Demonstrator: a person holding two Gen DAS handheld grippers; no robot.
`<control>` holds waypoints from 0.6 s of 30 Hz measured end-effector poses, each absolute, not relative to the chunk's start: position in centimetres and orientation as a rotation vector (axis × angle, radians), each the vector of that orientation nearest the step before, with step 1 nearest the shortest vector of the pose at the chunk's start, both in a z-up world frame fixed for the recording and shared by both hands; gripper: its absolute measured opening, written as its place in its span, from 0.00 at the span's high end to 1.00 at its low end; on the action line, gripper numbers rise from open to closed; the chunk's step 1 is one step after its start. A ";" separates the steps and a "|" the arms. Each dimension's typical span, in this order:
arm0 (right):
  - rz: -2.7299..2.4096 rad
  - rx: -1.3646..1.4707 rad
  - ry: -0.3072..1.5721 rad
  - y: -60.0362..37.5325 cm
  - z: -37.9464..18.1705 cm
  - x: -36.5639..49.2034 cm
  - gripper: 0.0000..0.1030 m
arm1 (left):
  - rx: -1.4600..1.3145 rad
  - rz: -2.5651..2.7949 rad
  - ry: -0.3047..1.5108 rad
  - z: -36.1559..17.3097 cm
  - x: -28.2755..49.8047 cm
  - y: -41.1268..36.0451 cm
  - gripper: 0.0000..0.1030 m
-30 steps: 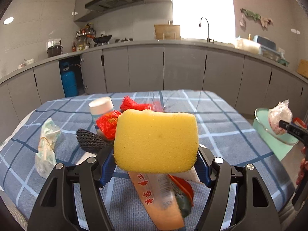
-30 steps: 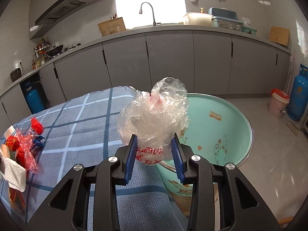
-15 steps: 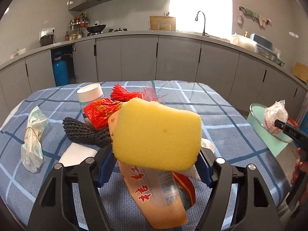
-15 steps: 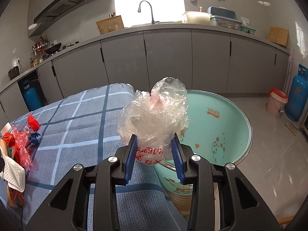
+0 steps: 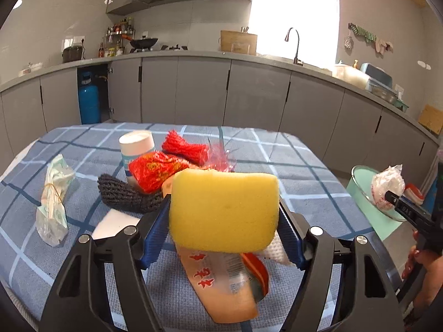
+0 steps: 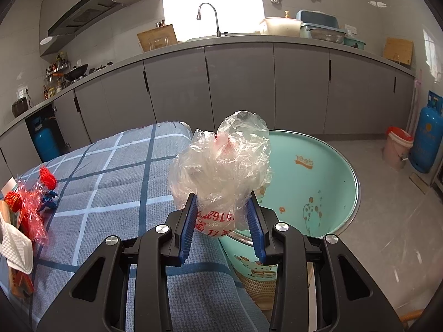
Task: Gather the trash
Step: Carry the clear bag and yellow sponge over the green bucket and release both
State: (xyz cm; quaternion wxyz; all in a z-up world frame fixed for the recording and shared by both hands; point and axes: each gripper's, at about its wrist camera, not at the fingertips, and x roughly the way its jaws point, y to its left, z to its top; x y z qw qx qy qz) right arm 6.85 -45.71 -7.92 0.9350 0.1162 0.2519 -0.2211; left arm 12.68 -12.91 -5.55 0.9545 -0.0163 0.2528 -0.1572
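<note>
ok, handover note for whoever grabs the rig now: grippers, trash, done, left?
Left gripper: yellow sponge between the fingers, jaws closing on it, above the table.
Right gripper: shut on crumpled plastic bag, at the table edge beside the green basin.
Done: nothing seen in the basin yet.
Left: drop both, then the red net, grey scrubber, white cup, wrapper, tissue pack.

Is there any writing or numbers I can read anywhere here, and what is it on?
"deer", upside down, orange: inside the green basin.
"15162…", upside down, red digits, partly creased: on the plastic bag in the right hand-held gripper.
Red Chinese characters and a barcode: on the orange wrapper under the sponge; too blurred to read.
White marking on the right hand-held gripper's side: too small to read.
</note>
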 end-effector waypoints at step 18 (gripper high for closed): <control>-0.531 0.281 0.514 -49.3 -7.8 6.2 0.65 | 0.076 -0.419 0.539 -6.1 14.1 -19.4 0.33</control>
